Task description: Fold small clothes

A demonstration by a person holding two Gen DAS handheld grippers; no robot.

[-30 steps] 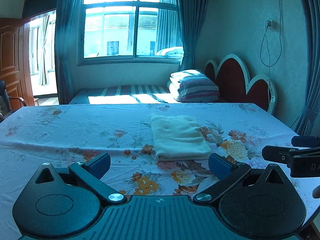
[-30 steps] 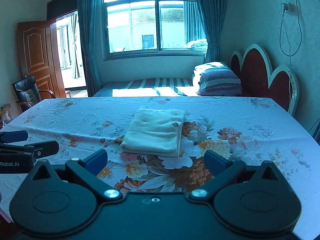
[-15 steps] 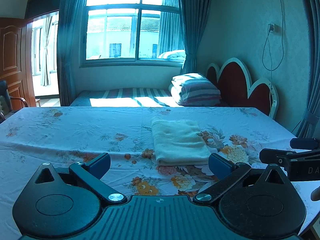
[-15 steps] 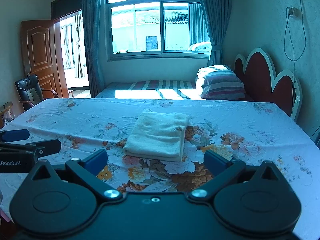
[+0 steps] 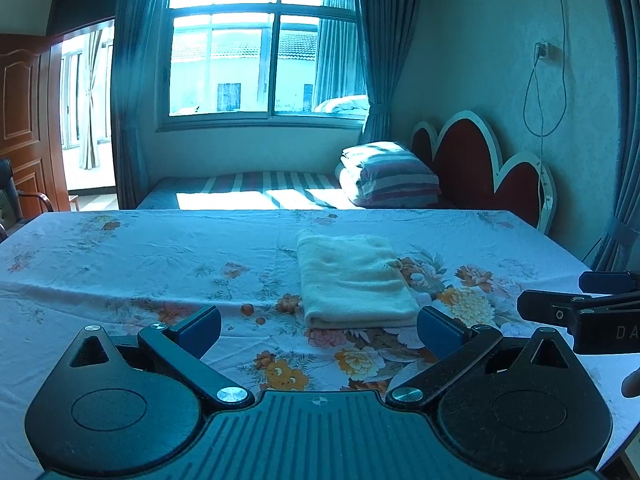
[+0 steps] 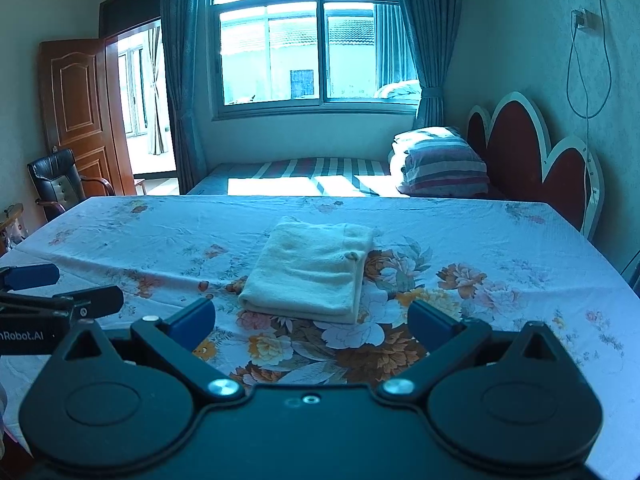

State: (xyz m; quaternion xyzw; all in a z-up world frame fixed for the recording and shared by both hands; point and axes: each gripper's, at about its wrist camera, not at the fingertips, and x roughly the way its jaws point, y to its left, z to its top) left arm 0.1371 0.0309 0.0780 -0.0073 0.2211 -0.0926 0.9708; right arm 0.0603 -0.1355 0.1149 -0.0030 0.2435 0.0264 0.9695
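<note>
Both tools point(image 5: 320, 330) point(image 6: 312, 322) gape empty, folded cream garment point(image 6: 310, 274) lying just ahead.

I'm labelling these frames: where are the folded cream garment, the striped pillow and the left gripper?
folded cream garment point(image 6: 310, 270): right wrist view, middle of its top layer.
striped pillow point(image 6: 442, 162): right wrist view, its front face.
left gripper point(image 5: 319, 330): left wrist view, midway between fingertips.

The left tongs point(image 6: 60, 292) read "nRobot.AI"; the right tongs point(image 5: 580, 300) read "DA".

Sunlight came through a wide window point(image 6: 316, 40) flanked by teal curtains point(image 6: 182, 76). A striped bed point(image 6: 300, 174) lay beneath; a wooden door point(image 6: 76, 116) stood open.
</note>
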